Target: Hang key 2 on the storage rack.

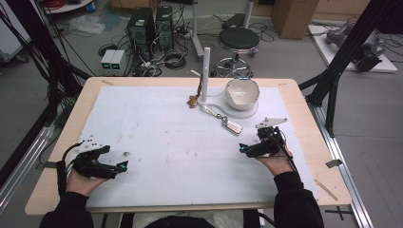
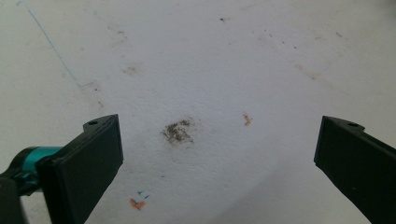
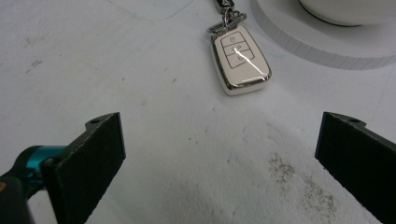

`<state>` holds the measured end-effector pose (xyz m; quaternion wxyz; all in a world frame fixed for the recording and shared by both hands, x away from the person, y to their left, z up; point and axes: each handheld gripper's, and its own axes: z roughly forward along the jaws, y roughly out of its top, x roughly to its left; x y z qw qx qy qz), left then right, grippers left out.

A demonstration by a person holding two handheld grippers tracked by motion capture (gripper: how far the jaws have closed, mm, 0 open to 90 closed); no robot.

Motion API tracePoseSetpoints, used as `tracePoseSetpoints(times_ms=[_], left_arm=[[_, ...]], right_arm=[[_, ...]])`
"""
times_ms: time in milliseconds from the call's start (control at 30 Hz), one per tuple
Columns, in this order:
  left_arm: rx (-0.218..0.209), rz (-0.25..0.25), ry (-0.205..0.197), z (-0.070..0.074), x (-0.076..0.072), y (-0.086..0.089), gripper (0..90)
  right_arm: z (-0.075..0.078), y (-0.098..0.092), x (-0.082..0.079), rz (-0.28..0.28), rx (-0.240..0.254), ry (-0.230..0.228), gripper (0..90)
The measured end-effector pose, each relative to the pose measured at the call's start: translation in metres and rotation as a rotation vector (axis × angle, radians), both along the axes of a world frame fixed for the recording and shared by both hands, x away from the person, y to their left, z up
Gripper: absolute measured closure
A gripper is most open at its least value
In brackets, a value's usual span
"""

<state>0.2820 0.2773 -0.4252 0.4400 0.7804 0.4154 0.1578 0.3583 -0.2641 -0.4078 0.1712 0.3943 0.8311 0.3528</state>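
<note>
2 sets of tongs sit low on my side of the counter (image 1: 304, 118), and both stand wide with nothing between their black jaws. The right tongs (image 1: 243, 149) point toward the key fob (image 1: 232, 126), which lies flat on the white mat (image 1: 157, 137) just ahead of them, apart from the jaws. From the right gripper view I see the key fob (image 3: 240, 60) as a cream-white oblong with a shiny metal edge, 3 buttons on its face and a bright glare streak across them. A metal clip (image 3: 225, 22) at its far end joins a chain that runs back toward the white upright post (image 1: 206, 73). Just beside the fob is a round white base (image 1: 240, 108) carrying a white bowl (image 1: 242, 93).

The left tongs (image 1: 124, 166) rest well apart from all that, over bare mat with a grey smudge (image 2: 178, 132) and small orange flecks. The mat is scuffed and stained, laid over a pale wooden top. Beyond the counter I see a black stool (image 1: 238, 39), computer towers (image 1: 151, 26), loose cables on a grey floor and a cardboard box (image 1: 294, 16).
</note>
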Motion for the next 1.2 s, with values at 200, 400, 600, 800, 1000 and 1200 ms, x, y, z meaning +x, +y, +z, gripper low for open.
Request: tracePoseSetpoints(times_ms=[200,400,600,800,1000,1200], left_arm=[[-0.015,0.002,-0.003,0.0,0.0,0.002,1.7],[-0.019,-0.002,0.002,-0.001,0.001,0.004,1.7],[-0.025,0.001,0.003,-0.001,0.001,0.004,1.7],[-0.02,0.001,0.005,-0.002,0.001,0.004,1.7],[-0.019,-0.006,0.01,-0.002,0.001,0.005,1.7],[-0.013,-0.013,0.015,-0.003,0.001,0.005,1.7]], right_arm=[[0.006,0.014,0.01,0.006,-0.015,0.004,0.7],[0.011,0.029,0.021,0.031,-0.036,0.003,0.7],[0.011,0.04,0.033,0.044,-0.039,0.011,0.7],[0.017,0.053,0.045,0.066,-0.049,0.009,0.7],[0.022,0.066,0.058,0.092,-0.067,0.004,0.7],[0.025,0.08,0.071,0.115,-0.073,0.016,0.7]])
